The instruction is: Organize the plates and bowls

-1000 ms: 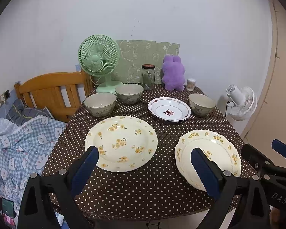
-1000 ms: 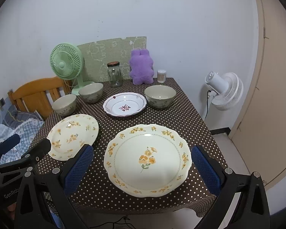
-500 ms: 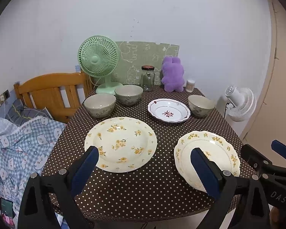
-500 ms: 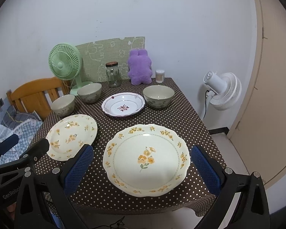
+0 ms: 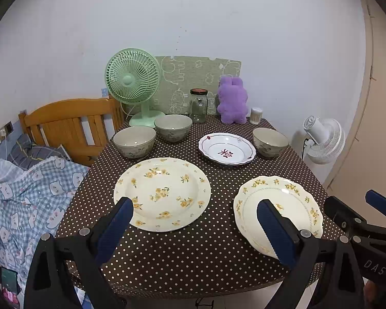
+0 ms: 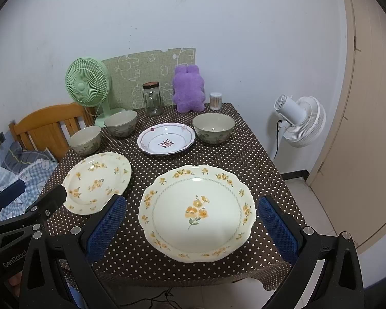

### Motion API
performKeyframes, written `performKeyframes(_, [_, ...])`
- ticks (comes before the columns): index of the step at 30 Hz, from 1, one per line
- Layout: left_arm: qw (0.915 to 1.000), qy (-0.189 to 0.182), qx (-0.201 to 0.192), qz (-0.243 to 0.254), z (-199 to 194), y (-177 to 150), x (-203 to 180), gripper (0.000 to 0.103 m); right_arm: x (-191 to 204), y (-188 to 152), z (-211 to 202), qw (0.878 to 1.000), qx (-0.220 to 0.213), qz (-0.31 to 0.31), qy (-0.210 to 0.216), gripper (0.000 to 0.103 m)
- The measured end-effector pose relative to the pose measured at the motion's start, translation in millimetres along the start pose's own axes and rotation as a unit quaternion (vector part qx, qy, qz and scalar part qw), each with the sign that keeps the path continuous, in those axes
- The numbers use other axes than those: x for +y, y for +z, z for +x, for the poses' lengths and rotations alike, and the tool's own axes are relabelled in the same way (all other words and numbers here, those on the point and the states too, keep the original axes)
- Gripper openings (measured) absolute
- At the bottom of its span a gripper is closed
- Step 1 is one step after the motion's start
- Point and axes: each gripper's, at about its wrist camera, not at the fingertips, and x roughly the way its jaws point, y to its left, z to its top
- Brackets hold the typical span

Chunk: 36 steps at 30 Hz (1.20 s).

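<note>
On the brown dotted table [image 5: 213, 252] lie a round yellow-flowered plate [image 5: 162, 193] [image 6: 97, 180] at the left, a scalloped yellow-flowered plate [image 6: 196, 209] [image 5: 293, 208] at the right, and a white plate with a red motif [image 5: 227, 148] [image 6: 166, 141] behind them. Three grey-green bowls stand further back: two at the left [image 5: 134, 141] [image 5: 173, 127] and one at the right [image 5: 270, 142] [image 6: 213, 128]. My left gripper [image 5: 194, 222] is open and empty above the near table edge. My right gripper [image 6: 190, 221] is open and empty, its fingers either side of the scalloped plate and above it.
At the table's back stand a green desk fan [image 5: 132, 82], a glass jar [image 5: 198, 105], a purple plush toy [image 5: 231, 100] and a toothpick holder [image 5: 256, 115]. A wooden bed frame [image 5: 69, 123] with blue bedding [image 5: 25, 193] is left. A white floor fan [image 6: 299, 121] stands right.
Both grippers have drawn back slightly from the table, so the dishes look a little smaller. Nothing on the table has moved.
</note>
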Motion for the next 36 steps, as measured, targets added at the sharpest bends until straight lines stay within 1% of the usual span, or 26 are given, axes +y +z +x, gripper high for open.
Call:
performKeyframes(15, [1.0, -0.001, -0.001, 0.0, -2, -2, -1, 0.097, -1, -1, -1, 1.0, 0.001, 0.001, 0.0, 0.103])
performKeyframes(23, [1.0, -0.004, -0.004, 0.003, -3, -2, 1, 0.095, -1, -1, 0, 1.0, 0.0, 0.0, -0.001, 0.103])
performKeyframes(33, [0.9998, -0.016, 0.003, 0.013, 8, 1, 6, 0.095, 5, 2, 4, 1.0, 0.002, 0.005, -0.016, 0.103])
performKeyframes(36, [0.9995, -0.028, -0.001, 0.017, 11, 3, 8, 0.093, 6, 5, 6, 1.0, 0.001, 0.01, -0.021, 0.103])
